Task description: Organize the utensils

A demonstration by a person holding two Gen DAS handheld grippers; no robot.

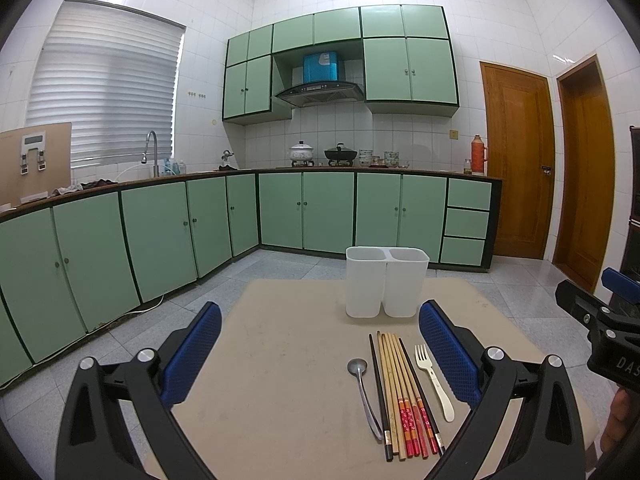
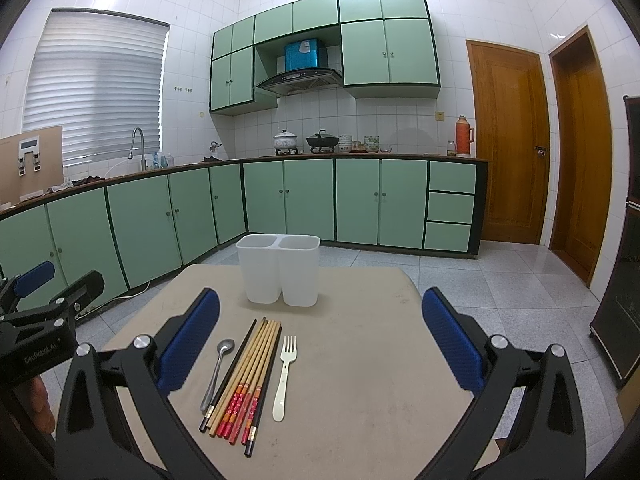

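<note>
A white two-compartment utensil holder (image 1: 386, 286) (image 2: 280, 274) stands upright and empty at the far side of a beige table (image 1: 288, 360) (image 2: 360, 340). In front of it lie a metal spoon (image 1: 362, 388) (image 2: 218, 368), several chopsticks (image 1: 400, 396) (image 2: 248, 376) and a white fork (image 1: 434, 380) (image 2: 284, 376), side by side. My left gripper (image 1: 320, 344) is open, above the table's near edge, left of the utensils. My right gripper (image 2: 320, 340) is open, with the utensils between its fingers. Each gripper shows at the edge of the other's view.
Green base cabinets (image 1: 160, 232) run along the left and far walls under a counter with a sink tap (image 1: 152, 152), pots (image 1: 340, 154) and a thermos (image 1: 478, 154). Wooden doors (image 1: 520, 160) stand at the right. Tiled floor surrounds the table.
</note>
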